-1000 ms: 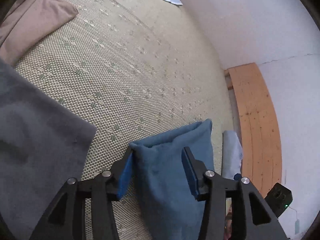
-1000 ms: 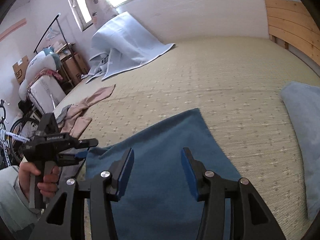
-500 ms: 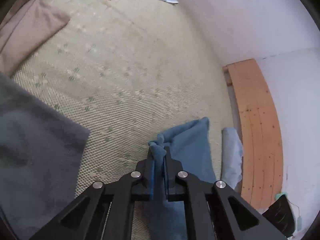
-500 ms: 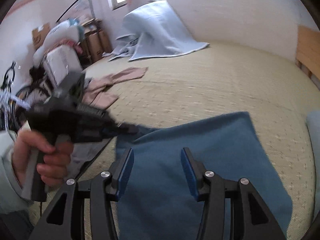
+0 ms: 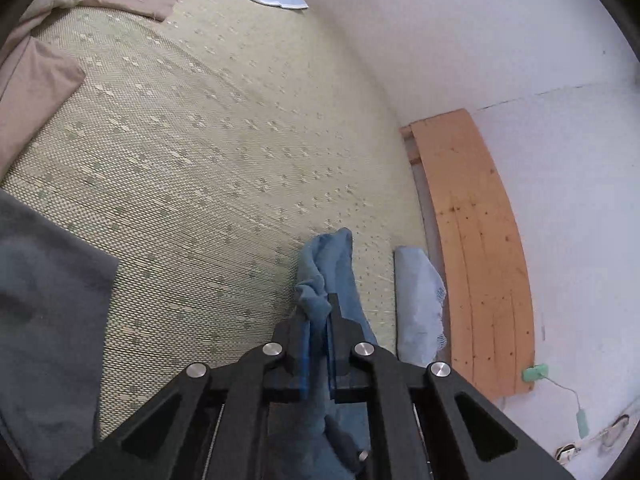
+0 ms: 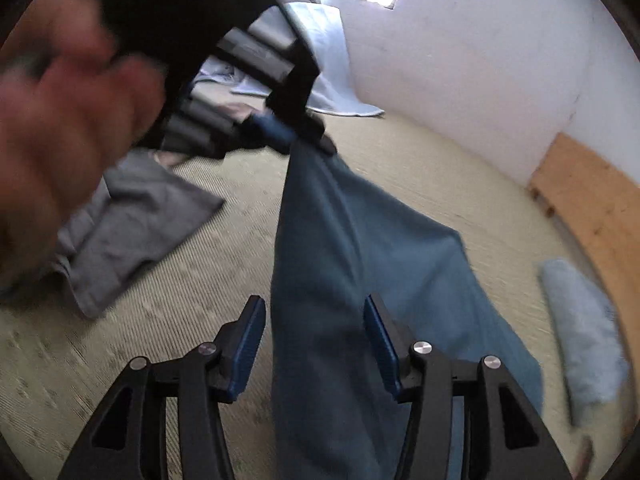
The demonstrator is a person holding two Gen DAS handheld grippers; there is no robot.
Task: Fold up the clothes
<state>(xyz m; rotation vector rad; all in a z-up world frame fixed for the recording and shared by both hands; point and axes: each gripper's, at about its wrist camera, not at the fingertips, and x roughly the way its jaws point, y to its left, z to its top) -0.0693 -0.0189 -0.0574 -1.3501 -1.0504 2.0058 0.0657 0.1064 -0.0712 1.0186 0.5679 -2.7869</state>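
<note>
Blue cloth hangs from the left gripper, which is clamped tight on one bunched corner. From there its long axis runs down and toward the right-wrist camera, fanning out wider lower down over the woven mat. Right gripper jaws sit at a middling width either side of the lower part; they've just opened slightly, and the pads aren't pressing on the cloth. A hand on the left gripper's handle is blurred, close to the lens. Grey garment lies flat on the mat to the left, light blue folded piece by the wooden board.
</note>
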